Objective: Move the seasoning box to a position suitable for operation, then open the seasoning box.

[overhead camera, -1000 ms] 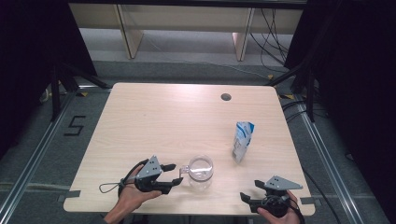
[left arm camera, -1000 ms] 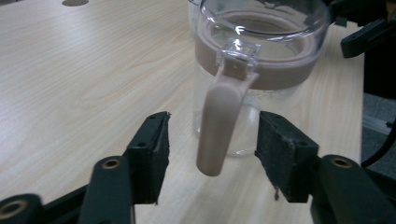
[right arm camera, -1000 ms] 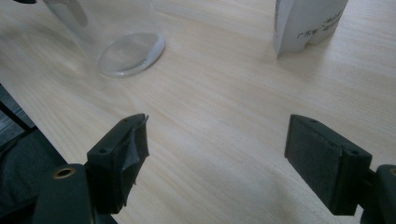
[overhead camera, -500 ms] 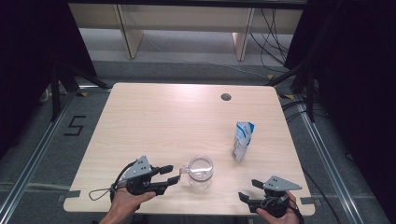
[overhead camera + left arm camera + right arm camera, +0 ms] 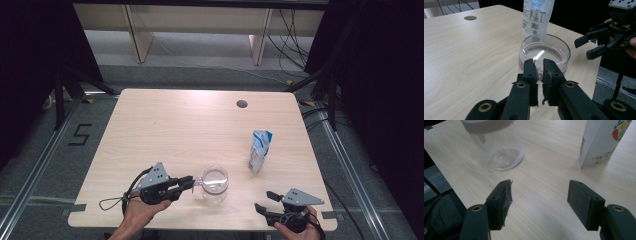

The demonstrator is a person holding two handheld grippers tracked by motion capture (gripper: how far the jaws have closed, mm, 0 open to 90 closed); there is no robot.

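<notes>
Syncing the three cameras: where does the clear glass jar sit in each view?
High view: clear glass jar near the table's front edge, at the left claw tips.
Left gripper view: centre, its rim just beyond the near-shut jaws.
Right gripper view: upper left.
Shared landmark: the white and blue upright carton, beside the jar in all three.

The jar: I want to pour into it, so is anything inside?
The jar looks empty; its clear bottom shows bare. The left gripper pinches its near rim, hiding a small part there.
</notes>
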